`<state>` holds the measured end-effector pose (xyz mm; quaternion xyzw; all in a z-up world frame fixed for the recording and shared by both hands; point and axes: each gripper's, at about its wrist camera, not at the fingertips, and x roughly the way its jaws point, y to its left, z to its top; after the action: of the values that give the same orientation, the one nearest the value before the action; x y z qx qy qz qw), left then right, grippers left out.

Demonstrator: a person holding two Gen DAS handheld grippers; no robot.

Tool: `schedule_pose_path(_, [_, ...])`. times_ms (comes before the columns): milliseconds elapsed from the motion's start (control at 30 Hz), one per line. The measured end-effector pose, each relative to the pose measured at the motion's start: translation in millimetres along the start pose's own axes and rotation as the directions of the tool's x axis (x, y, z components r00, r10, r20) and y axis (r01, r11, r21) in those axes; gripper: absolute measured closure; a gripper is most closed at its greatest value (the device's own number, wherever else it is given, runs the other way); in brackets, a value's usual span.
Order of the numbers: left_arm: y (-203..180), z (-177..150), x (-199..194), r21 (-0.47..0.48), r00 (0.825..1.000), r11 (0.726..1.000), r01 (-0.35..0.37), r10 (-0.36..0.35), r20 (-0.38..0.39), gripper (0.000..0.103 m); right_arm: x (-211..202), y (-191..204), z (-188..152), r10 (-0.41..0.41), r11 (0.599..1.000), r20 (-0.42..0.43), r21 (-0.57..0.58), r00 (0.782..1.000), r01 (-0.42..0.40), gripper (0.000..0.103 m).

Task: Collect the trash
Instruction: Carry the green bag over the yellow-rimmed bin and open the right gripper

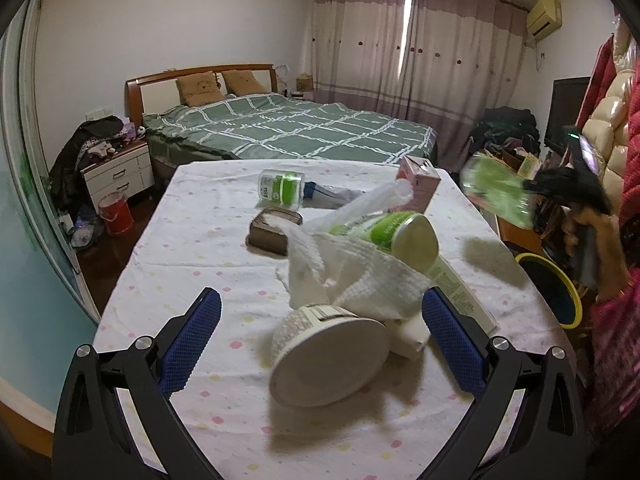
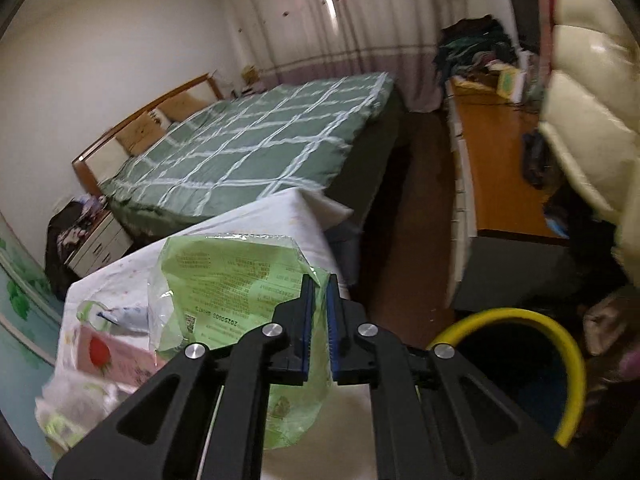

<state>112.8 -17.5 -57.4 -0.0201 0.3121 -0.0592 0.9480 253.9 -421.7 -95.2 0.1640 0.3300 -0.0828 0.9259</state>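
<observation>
Between hand-held gripper [image 2: 319, 300] pads: wrapper [image 2: 224, 276] (green)

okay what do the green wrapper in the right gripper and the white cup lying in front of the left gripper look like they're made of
Green wrapper: thin glossy plastic film, by the look; it crinkles, has clear see-through edges and shines. White cup: probably coated paper or thin plastic; matte white base, printed side, rigid round rim. Which of the two the left wrist view leaves open.

A green checked bed [image 1: 288, 128] stands before drawn curtains [image 1: 416, 48], with a white nightstand [image 1: 118, 172] beside it.
</observation>
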Motion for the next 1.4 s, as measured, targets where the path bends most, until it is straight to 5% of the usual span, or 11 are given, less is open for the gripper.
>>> schedule_pose_path(233, [-16.4, -3.6, 1.6, 0.016, 1.000, 1.000, 0.023, -0.023, -0.006, 0.004, -51.0, -91.4, -45.8, -0.164, 0.982, 0.046, 0.102, 0.985, 0.158, 0.096])
schedule_pose_path(500, [-30.6, -4.6, -1.0, 0.030, 1.000, 0.999, 0.025, -0.025, -0.012, 0.004, -49.3, -175.3, -80.4, -0.314, 0.929, -0.002, 0.206, 0.950, 0.307, 0.095])
schedule_pose_path(667, [-29.8, -9.0, -2.8, 0.035, 1.000, 0.999, 0.010, -0.009, -0.026, 0.004, -28.4, -180.3, -96.2, -0.324, 0.927, -0.066, 0.179, 0.944, 0.330, 0.093])
schedule_pose_path(800, [-23.7, -12.8, -6.1, 0.024, 0.999, 1.000, -0.004, 0.005, -0.034, 0.004, -19.9, -179.8, -105.2, -0.327, 0.927, -0.066, 0.174, 0.943, 0.333, 0.069])
schedule_pose_path(1400, [-21.1, -36.1, 28.6, 0.075, 0.993, 0.997, -0.017, 0.026, -0.115, 0.004, -39.5, -165.3, -115.0, -0.273, 0.944, -0.043, 0.180, 0.961, 0.276, 0.064])
